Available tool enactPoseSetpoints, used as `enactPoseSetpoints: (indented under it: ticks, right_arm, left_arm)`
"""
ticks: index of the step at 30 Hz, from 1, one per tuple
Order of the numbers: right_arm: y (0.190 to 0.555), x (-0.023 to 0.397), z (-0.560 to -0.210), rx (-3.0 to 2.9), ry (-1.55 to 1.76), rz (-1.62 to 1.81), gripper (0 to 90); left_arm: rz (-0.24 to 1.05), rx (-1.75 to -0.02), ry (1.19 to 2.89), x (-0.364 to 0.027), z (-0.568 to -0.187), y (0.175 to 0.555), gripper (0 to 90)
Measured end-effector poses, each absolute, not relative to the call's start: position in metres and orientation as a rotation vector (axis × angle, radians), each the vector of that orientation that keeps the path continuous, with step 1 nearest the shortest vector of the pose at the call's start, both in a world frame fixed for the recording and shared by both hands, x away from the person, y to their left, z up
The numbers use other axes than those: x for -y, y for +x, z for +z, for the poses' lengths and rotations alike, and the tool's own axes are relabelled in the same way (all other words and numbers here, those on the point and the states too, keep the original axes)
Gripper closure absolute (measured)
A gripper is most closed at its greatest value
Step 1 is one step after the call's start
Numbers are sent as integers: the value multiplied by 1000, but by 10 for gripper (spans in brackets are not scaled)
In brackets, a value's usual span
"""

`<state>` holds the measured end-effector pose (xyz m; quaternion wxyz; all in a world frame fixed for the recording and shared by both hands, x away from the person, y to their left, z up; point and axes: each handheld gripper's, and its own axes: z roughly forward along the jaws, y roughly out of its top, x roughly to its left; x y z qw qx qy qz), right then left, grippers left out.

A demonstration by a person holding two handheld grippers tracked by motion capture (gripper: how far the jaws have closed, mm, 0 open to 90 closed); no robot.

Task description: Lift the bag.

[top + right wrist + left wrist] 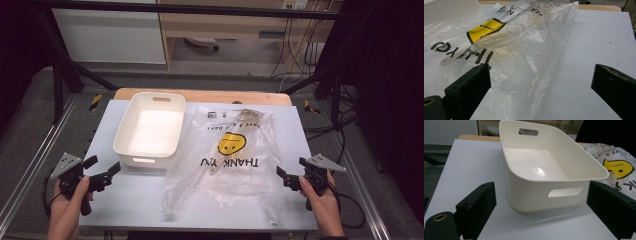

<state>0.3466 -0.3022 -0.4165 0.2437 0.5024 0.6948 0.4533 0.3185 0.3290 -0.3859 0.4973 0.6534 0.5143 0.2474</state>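
A clear plastic bag (pixel 225 155) printed with a yellow smiley and "THANK YOU" lies flat on the white table (pixel 150 200); a wooden utensil (pixel 240 122) shows through it. An empty white bin (pixel 150 129) with handle slots stands left of the bag. My left gripper (pixel 102 170) is open at the table's front left, jaws pointing at the bin (pixel 554 170) and apart from it. My right gripper (pixel 290 172) is open at the front right, next to the bag's edge (pixel 524 57), touching nothing.
The table's wooden strip (pixel 200 95) runs along the far edge. Metal frame rails (pixel 30 165) flank the table. Cables (pixel 345 130) hang at the right. Bare table surface (pixel 594 42) lies right of the bag.
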Motion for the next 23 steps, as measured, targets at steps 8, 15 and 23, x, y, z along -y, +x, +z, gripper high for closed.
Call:
enactPoseSetpoints:
  ticks: [8,15,23]
  right_arm:
    - [348,309,-422,-1892,1414,1228,33]
    - [351,315,-431,-1923,1443,1188,37]
    - [354,316,-441,-1916,1473,1186,42]
  left_arm:
    - [613,-1255,1616,-342,-397,320,91]
    - [578,-1246,1690,-347,-420,320,102]
    - [595,-1192,1729,-331,-432,325,98]
